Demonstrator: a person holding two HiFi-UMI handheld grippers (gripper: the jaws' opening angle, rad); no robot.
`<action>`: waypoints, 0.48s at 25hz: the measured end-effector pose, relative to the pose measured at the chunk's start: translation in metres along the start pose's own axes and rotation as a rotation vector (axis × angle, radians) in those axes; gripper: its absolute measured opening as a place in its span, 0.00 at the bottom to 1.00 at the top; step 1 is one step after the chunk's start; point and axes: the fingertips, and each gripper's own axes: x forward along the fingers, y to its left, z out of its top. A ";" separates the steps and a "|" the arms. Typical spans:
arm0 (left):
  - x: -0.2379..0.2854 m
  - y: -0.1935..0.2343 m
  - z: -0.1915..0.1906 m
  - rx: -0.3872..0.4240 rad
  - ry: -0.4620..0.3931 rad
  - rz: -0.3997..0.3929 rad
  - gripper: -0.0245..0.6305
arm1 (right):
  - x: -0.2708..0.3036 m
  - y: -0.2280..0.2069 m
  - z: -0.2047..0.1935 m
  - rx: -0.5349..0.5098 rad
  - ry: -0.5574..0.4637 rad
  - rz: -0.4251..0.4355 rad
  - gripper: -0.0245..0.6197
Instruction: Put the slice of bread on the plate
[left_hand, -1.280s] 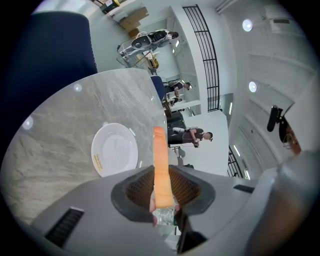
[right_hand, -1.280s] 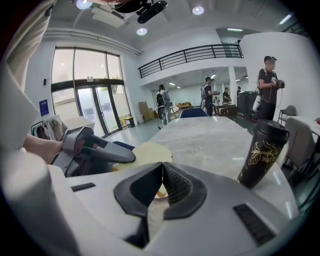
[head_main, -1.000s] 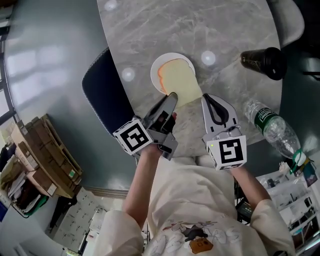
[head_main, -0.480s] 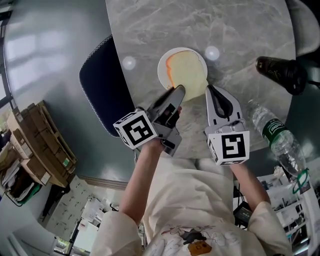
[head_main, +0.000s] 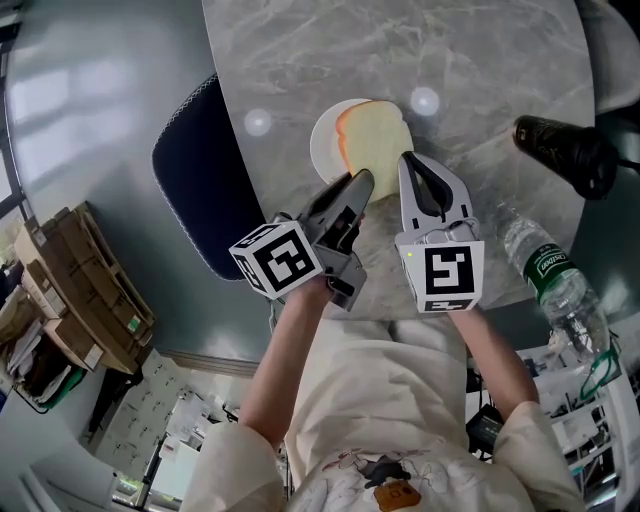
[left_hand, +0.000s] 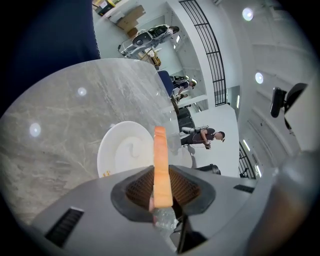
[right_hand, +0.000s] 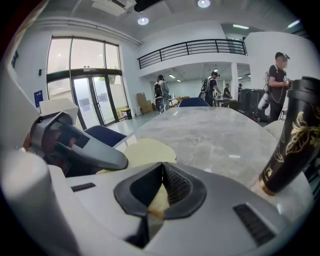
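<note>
A pale slice of bread (head_main: 375, 140) with an orange crust hangs over the right part of the white plate (head_main: 324, 146) on the marble table. My left gripper (head_main: 362, 180) is shut on its near edge. In the left gripper view the slice (left_hand: 159, 165) stands edge-on between the jaws, with the plate (left_hand: 122, 150) just behind and to the left. My right gripper (head_main: 408, 160) is at the slice's right corner, its jaws closed on it. In the right gripper view the bread (right_hand: 145, 150) spreads out past the jaw tips.
A dark tumbler (head_main: 560, 150) stands at the table's right, close to the right gripper. A plastic water bottle (head_main: 548, 275) lies near the table's front right edge. A dark blue chair (head_main: 200, 190) is at the table's left edge. People stand in the hall beyond.
Both grippers have sunk with the bread toward the plate. The right gripper has come forward and closer to the left one.
</note>
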 end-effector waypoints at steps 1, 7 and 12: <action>0.000 0.001 0.001 0.016 -0.004 0.015 0.19 | 0.003 0.000 -0.002 0.001 0.007 0.001 0.05; -0.008 -0.001 0.019 0.200 -0.094 0.111 0.19 | 0.003 -0.006 -0.004 0.021 0.011 -0.010 0.05; -0.011 0.002 0.024 0.389 -0.079 0.222 0.36 | -0.002 -0.005 -0.003 0.022 0.013 -0.012 0.05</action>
